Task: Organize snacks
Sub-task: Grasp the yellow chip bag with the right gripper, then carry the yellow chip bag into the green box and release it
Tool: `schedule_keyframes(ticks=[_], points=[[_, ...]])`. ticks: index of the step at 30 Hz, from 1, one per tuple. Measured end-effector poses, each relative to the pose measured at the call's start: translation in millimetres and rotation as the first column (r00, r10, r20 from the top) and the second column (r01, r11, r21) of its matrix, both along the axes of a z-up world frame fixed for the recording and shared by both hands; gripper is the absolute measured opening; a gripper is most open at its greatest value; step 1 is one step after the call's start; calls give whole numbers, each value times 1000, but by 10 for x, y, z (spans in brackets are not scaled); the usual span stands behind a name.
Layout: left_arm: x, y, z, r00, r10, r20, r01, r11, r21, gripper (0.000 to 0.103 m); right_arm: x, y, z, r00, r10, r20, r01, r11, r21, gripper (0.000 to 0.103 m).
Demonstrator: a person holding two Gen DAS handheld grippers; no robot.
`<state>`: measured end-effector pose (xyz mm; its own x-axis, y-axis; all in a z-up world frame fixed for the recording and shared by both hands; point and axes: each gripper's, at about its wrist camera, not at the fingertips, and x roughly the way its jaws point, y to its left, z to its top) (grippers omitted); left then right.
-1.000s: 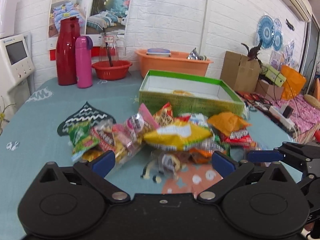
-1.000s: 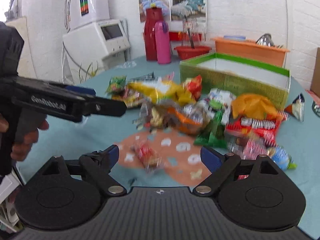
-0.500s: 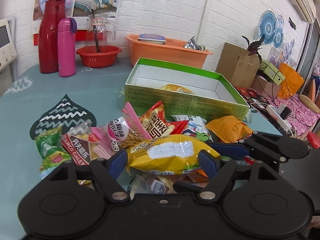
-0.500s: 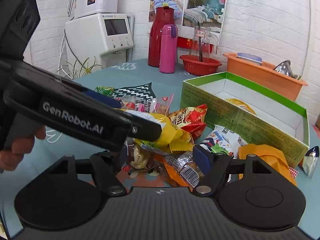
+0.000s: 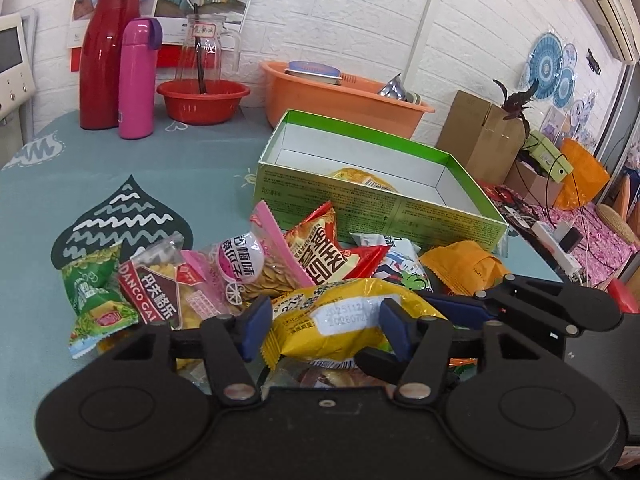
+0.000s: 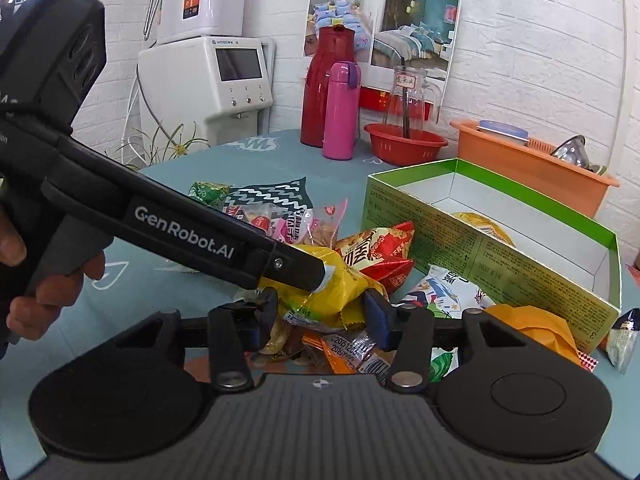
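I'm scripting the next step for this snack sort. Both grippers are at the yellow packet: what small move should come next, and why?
Probably shut the left gripper on the yellow packet. Its pads sit on either side of the packet, apparently not yet squeezing it. The green box just behind is open and nearly empty.

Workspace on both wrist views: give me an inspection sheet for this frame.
Surface: teal patterned tablecloth.
Job's things: green cardboard box, open, one yellow packet inside; snack pile in front, with a yellow snack bag on top, red snack packet, green snack packet.
Clutter: red thermos, pink flask, red bowl, orange basin.
Grippers: left gripper and right gripper both straddle the yellow bag, jaws part closed; contact cannot be confirmed.
Cables: power strip with leads, off the table's right side.
Surroundings: white brick wall, water dispenser.
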<state>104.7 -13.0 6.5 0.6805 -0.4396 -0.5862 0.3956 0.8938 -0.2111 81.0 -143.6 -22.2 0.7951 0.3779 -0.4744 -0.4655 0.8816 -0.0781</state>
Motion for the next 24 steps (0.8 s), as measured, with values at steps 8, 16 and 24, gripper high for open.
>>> schedule_keyframes(ticks=[8, 16, 24], points=[[-110, -46, -15, 999, -31, -12, 31, 999, 19, 78, 16, 2, -43, 1000, -22, -15, 22, 1000, -7, 32], [-184, -156, 368, 994, -57, 93, 57, 998, 5, 81, -79, -155, 241, 997, -44, 60, 41, 998, 46, 20], [152, -490, 765, 977, -119, 178, 120, 993, 9, 82, 58, -404, 545, 981, -96, 166, 87, 994, 62, 18]])
